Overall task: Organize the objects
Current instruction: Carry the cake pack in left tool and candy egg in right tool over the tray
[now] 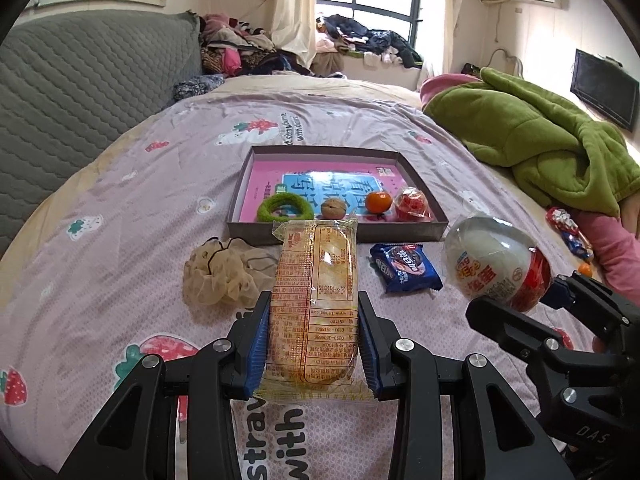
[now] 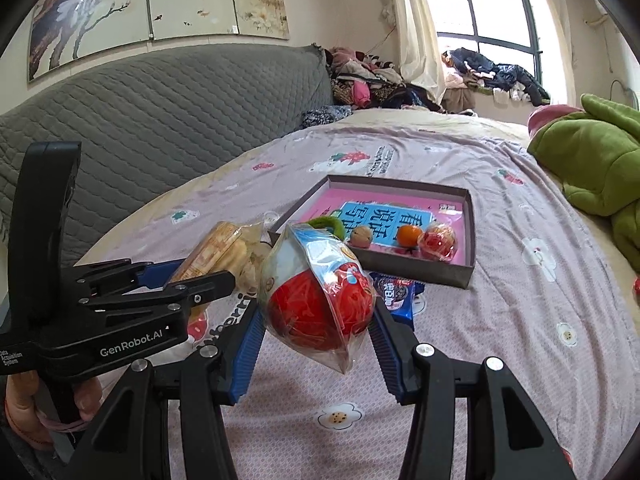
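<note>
Left tool (image 1: pixel 314 344) clamps the soft, crushable bread pack (image 1: pixel 314 304) across its sides; right tool (image 2: pixel 316 344) grips the light, slippery wrapped egg toy (image 2: pixel 316 296), both held above the bed (image 1: pixel 120 208) short of the tray (image 1: pixel 236 200).

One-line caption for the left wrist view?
Left gripper clamps a wrapped bread pack before the shallow box; right gripper holds a toy egg.

A home bedroom: strawberry-print bedsheet (image 1: pixel 120 184), padded grey headboard (image 2: pixel 160 120), clothes pile (image 1: pixel 240 48), curtained window (image 2: pixel 492 12).
</note>
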